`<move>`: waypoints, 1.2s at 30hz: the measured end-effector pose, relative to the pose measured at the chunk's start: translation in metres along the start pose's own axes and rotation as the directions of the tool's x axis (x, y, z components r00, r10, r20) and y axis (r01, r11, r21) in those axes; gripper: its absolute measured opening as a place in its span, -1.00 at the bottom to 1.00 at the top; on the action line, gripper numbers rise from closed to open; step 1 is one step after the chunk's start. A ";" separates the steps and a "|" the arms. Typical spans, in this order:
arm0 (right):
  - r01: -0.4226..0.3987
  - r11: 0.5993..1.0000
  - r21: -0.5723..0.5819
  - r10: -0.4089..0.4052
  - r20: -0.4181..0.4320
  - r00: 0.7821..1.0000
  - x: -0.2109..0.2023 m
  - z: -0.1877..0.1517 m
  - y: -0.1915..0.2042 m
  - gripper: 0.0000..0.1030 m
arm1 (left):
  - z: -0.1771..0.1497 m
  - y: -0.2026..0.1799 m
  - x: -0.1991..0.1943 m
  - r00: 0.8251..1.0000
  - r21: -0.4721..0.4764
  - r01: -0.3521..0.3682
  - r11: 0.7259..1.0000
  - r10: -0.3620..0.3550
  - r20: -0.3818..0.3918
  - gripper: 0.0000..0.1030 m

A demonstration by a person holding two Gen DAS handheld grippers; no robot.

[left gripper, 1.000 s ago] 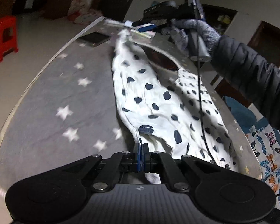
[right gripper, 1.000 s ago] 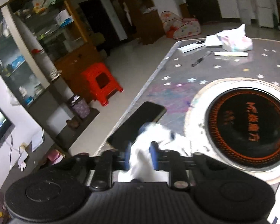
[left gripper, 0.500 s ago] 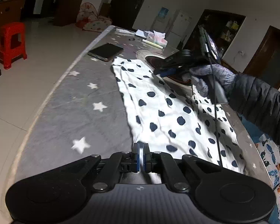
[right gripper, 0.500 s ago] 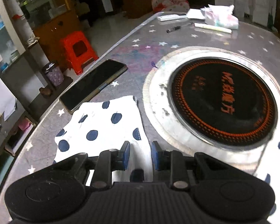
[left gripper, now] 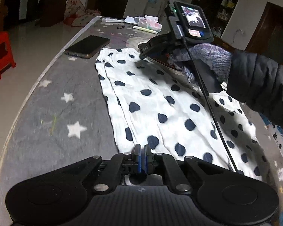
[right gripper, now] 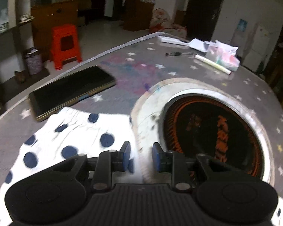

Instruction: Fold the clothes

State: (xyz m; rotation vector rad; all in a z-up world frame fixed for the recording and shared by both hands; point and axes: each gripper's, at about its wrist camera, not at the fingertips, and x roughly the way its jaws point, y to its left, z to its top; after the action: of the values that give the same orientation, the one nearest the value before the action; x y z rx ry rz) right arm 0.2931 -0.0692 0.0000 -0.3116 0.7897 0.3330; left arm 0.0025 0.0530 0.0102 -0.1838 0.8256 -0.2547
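Spreading the dotted cloth [left gripper: 160, 101] flat along the table's [left gripper: 47, 103] left edge, beside the phone [left gripper: 87, 46], is best finished before folding, with the left gripper [left gripper: 142, 157] pinched on its near hem and the right gripper [right gripper: 141, 155] parted, empty, over its far end.

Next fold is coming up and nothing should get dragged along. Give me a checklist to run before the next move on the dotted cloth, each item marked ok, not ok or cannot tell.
1. Dotted cloth lies spread on the table: ok.
2. Left gripper shut at the near hem: ok; whether it pinches fabric: cannot tell.
3. Right gripper jaws apart, nothing between them: ok.
4. Phone off the cloth: not ok, its near corner touches or overlaps the far hem.
5. Round hotplate clear of fabric: not ok, cloth lies over its pale rim.
6. Pen and tissue pack well away: ok.
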 end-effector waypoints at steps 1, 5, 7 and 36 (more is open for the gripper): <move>0.006 1.000 0.012 -0.006 -0.005 1.000 0.004 0.004 -0.004 -0.52 | 0.003 0.001 0.002 1.000 0.001 -0.010 1.000 0.010 0.003 -0.93; -0.014 0.998 0.063 0.016 -0.027 0.999 -0.002 0.015 -0.022 -0.52 | 0.013 0.011 0.007 0.999 -0.006 -0.040 0.999 0.040 0.014 -0.93; -0.043 0.996 0.073 0.045 -0.032 0.998 -0.015 0.017 -0.034 -0.52 | 0.015 0.016 0.009 1.000 -0.018 -0.028 0.999 0.028 0.014 -0.93; -0.024 0.990 0.137 0.041 -0.126 0.991 -0.181 -0.111 -0.155 -0.44 | 0.003 -0.056 -0.011 1.000 0.096 0.014 0.995 -0.013 -0.007 -0.56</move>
State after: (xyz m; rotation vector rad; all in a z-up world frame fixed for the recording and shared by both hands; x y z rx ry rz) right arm 0.1663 -0.2845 0.0821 -0.1943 0.9404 0.2904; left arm -0.0107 0.0027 0.0344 -0.0982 0.8164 -0.3073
